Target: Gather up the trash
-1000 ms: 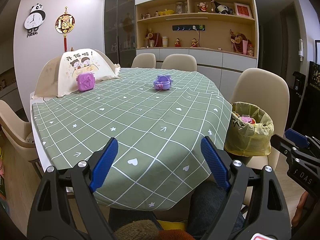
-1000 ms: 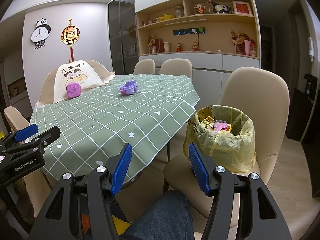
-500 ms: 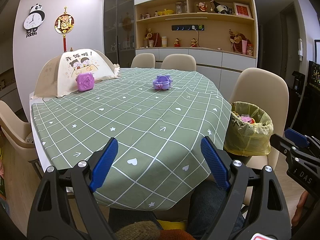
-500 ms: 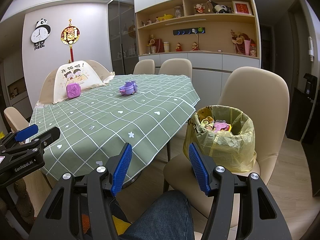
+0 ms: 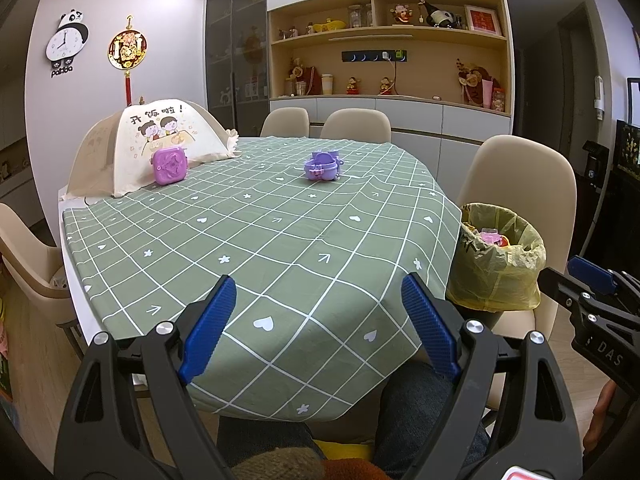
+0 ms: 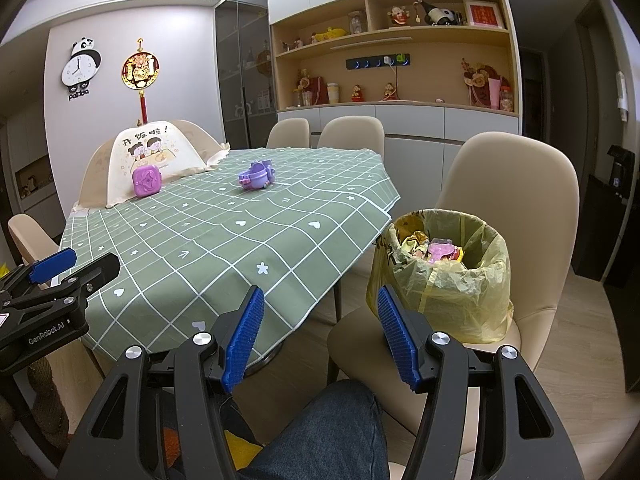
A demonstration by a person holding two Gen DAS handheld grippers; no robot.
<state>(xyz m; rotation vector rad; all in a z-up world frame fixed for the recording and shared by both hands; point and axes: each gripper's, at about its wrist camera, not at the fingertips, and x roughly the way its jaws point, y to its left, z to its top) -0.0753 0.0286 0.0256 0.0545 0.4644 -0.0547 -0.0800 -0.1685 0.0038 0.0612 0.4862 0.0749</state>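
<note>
Over table edge: L tongs (image 5: 316, 328) & R tongs (image 6: 320, 334) wide apart, empty.

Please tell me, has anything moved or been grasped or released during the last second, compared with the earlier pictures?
Nothing visibly changed. The left gripper and the right gripper hang open and empty, jaws apart as before. The two purple toys remain on the green tablecloth, and the lined trash bin stays on the chair.

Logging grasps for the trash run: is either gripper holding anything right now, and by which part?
Nothing is held. The left gripper and the right gripper are both open, with nothing between their blue pads.
</note>
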